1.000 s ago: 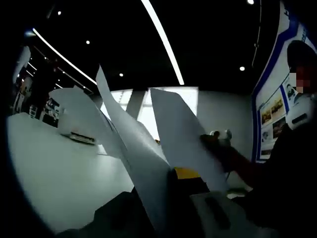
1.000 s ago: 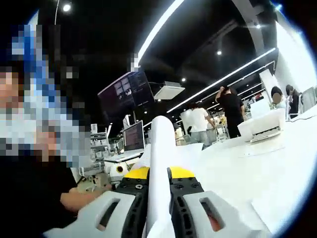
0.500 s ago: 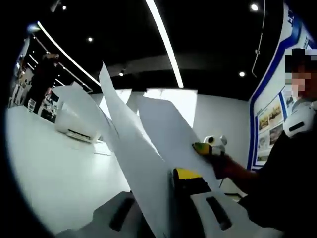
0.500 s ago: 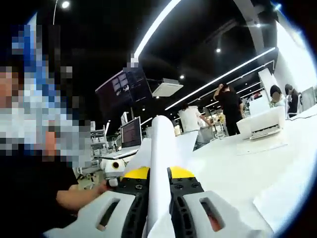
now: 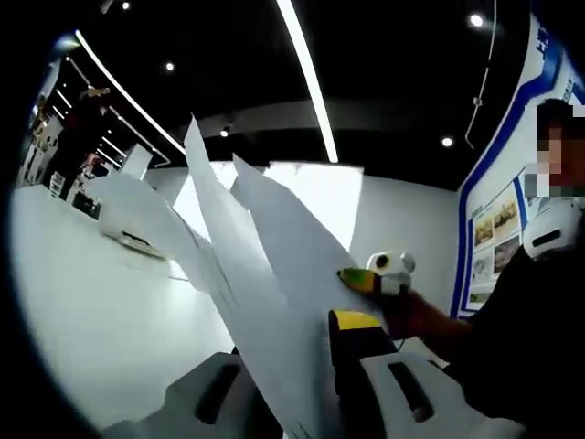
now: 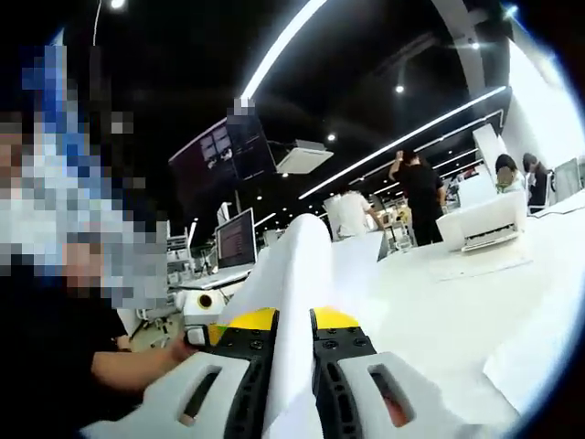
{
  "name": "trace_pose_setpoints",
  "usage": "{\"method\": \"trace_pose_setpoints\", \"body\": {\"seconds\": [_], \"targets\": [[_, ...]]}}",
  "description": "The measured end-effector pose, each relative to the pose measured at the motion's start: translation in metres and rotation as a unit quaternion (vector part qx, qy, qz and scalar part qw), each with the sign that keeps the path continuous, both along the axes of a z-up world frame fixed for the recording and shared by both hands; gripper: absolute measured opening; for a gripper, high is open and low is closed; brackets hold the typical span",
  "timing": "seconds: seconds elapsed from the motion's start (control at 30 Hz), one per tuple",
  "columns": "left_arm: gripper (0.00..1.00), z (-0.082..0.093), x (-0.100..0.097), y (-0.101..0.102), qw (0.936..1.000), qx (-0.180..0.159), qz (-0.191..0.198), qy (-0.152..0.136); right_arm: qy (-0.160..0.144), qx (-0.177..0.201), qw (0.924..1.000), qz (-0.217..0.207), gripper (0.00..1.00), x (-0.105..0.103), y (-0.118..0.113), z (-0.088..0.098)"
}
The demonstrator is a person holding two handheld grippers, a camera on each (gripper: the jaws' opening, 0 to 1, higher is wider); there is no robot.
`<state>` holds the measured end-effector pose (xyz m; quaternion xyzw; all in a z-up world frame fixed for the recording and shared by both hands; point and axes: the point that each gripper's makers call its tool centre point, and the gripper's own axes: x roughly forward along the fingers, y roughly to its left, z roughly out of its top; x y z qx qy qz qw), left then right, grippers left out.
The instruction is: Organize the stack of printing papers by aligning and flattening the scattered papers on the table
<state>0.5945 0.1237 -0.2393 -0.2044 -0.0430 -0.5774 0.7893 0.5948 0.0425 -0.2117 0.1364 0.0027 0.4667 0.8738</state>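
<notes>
The step in hand looks like the gathering one: the papers (image 5: 274, 302) are held up off the desk (image 5: 101, 311) between the two grippers, not yet squared or laid flat. In the left gripper view the left gripper (image 5: 302, 366) has its jaws clamped on the sheets, which rise from between the yellow tips and fan apart into separate loose leaves (at least three edges can be told apart, splayed at different angles). The right gripper (image 5: 375, 274) comes in from the right of that view, touching the far edge of the same sheets.

In the right gripper view the right gripper (image 6: 291, 352) has its jaws closed on the papers (image 6: 302, 274) seen edge-on, a narrow white band bulging forward. One more sheet (image 6: 535, 347) lies on the desk (image 6: 430, 311) toward its near right edge, and a printer (image 6: 483, 226) stands farther back.

The next move, as I judge it, calls for bringing the fanned leaves together, tapping their edges level on the desk, then lowering them flat, with the stray sheet joined in.
</notes>
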Motion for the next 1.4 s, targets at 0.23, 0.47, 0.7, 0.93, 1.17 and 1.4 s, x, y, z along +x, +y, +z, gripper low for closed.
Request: {"method": "trace_pose_setpoints", "body": {"seconds": [0.23,0.47,0.7,0.93,1.17,1.4], "targets": [[0.19,0.000,0.000,0.000,1.0000,-0.001,0.001,0.002,0.011,0.006,0.9999,-0.010,0.09,0.010,0.006,-0.005],[0.20,0.000,0.001,0.000,1.0000,-0.002,0.002,0.004,0.013,0.012,0.9997,-0.015,0.09,0.014,0.013,-0.005],[0.20,0.000,0.001,0.000,1.0000,-0.001,0.004,0.004,0.015,0.010,0.9998,-0.011,0.09,0.014,0.024,-0.010],[0.21,0.000,0.002,0.000,1.0000,-0.001,0.005,0.005,0.016,0.014,0.9996,-0.018,0.09,0.016,0.028,-0.011],[0.21,0.000,0.003,0.001,1.0000,0.000,0.006,0.005,0.015,0.011,0.9998,-0.009,0.09,0.013,0.037,-0.013],[0.20,0.000,0.004,0.001,1.0000,0.001,0.008,0.004,0.014,0.013,0.9998,-0.010,0.09,0.013,0.040,-0.013]]}}
